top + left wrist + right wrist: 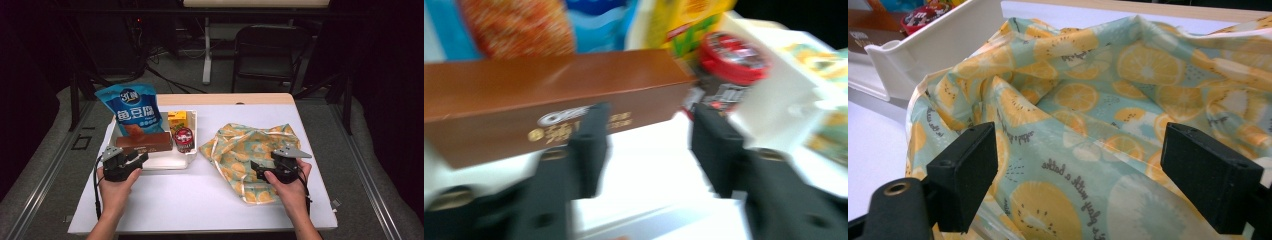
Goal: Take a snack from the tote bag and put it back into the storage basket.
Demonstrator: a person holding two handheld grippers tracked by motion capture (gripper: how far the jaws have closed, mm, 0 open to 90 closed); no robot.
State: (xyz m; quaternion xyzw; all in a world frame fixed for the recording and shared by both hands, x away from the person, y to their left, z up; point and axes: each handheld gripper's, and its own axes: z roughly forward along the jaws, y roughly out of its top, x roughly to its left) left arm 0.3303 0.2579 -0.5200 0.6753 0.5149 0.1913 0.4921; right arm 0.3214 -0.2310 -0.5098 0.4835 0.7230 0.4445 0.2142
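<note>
A white tray (pixel 192 151) on the left of the table holds a blue snack bag (pixel 131 107), a long brown box (pixel 144 142), a yellow carton (pixel 177 120) and a red-lidded can (pixel 183 139). My left gripper (pixel 137 159) hovers at the tray's near edge. In the left gripper view it (pixel 649 145) is open with nothing between the jaws, and the brown box (pixel 524 95) and can (pixel 734 57) lie just beyond. A crumpled cloth bag printed with orange slices (pixel 245 145) lies to the right. My right gripper (pixel 260 170) stands open over its near edge (pixel 1078 170).
A white sheet covers the table, with a wooden strip (pixel 225 98) along the far edge. Behind the table stand a dark folding chair (pixel 270 50) and a white desk leg (pixel 206 55). Bare tabletop (pixel 200 200) lies between my hands.
</note>
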